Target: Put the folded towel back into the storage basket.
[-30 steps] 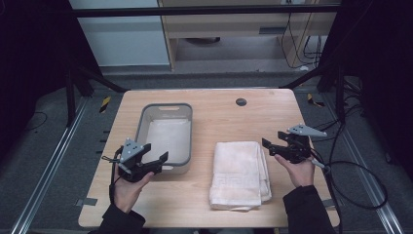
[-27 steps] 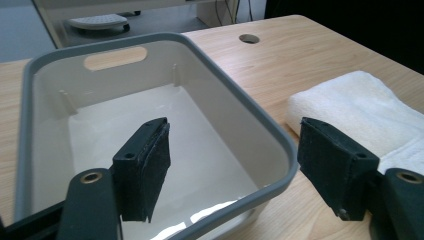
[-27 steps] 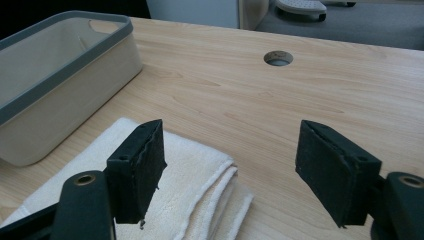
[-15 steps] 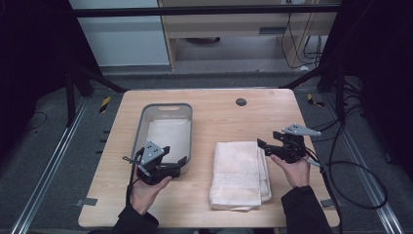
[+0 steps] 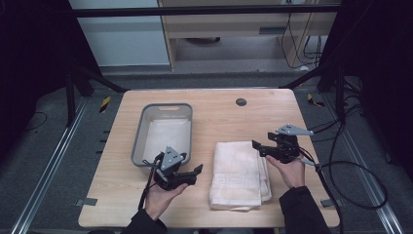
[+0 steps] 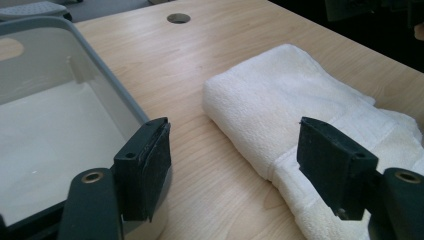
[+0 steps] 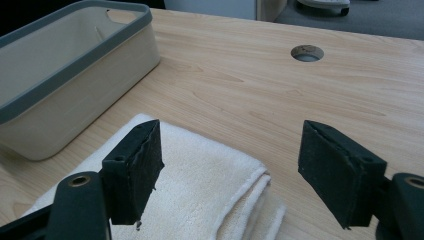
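A folded white towel [image 5: 239, 170] lies on the wooden table [image 5: 214, 112], right of centre. A grey-rimmed bin [image 5: 163, 132] stands to its left with nothing in it. My left gripper [image 5: 196, 171] hovers open at the bin's near right corner, pointing toward the towel [image 6: 295, 100]; the bin wall [image 6: 75, 100] fills that view's left. My right gripper [image 5: 257, 147] is open at the towel's far right corner, jaws wide above the towel's folded edge [image 7: 220, 185], the bin [image 7: 65, 65] beyond.
A round cable hole [image 5: 240, 102] sits near the table's far edge. Cables [image 5: 350, 165] trail off the right side. Metal rails [image 5: 44, 180] run along the floor on both sides, and a cabinet [image 5: 234, 29] stands behind the table.
My left gripper has moved right, from the bin's left front corner to its right front corner, closer to the towel. The right gripper has shifted slightly left toward the towel.
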`<state>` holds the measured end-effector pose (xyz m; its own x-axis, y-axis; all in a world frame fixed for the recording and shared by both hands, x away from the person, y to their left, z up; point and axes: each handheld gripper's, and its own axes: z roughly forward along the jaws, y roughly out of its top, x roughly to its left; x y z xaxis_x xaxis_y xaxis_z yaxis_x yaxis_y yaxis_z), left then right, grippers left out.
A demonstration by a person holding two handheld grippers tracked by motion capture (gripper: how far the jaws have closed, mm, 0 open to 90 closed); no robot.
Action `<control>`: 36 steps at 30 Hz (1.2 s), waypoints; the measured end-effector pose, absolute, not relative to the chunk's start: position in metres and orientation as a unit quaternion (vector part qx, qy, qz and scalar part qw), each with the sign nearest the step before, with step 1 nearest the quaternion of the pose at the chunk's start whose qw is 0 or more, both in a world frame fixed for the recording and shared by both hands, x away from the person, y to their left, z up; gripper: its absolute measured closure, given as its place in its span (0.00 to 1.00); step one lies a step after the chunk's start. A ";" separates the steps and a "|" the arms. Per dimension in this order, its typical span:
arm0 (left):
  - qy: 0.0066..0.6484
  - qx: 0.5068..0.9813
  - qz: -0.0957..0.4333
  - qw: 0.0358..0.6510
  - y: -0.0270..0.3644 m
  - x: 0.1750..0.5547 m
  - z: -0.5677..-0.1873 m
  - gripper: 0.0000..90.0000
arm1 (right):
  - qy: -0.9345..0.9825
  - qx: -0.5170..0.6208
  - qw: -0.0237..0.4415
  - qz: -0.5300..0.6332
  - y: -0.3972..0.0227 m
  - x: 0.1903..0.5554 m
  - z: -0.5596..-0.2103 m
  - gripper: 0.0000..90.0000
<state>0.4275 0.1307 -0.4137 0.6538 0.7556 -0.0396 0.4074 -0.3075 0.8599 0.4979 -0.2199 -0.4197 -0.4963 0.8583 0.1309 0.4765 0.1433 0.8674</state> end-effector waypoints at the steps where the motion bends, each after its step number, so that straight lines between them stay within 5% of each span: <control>1: 0.368 0.788 0.189 0.456 0.128 0.427 -0.415 0.32 | 0.729 0.459 0.204 0.466 -0.220 0.498 -0.420 0.29; 36: 0.354 0.832 0.155 0.399 0.080 0.423 -0.469 0.31 | 0.760 0.476 0.171 0.409 -0.212 0.511 -0.460 0.31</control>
<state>0.4230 0.0796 -0.4691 0.7013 0.7124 -0.0242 0.4651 -0.4316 0.7730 0.5111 -0.2122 -0.4604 -0.4889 0.8628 0.1288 0.5833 0.2135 0.7837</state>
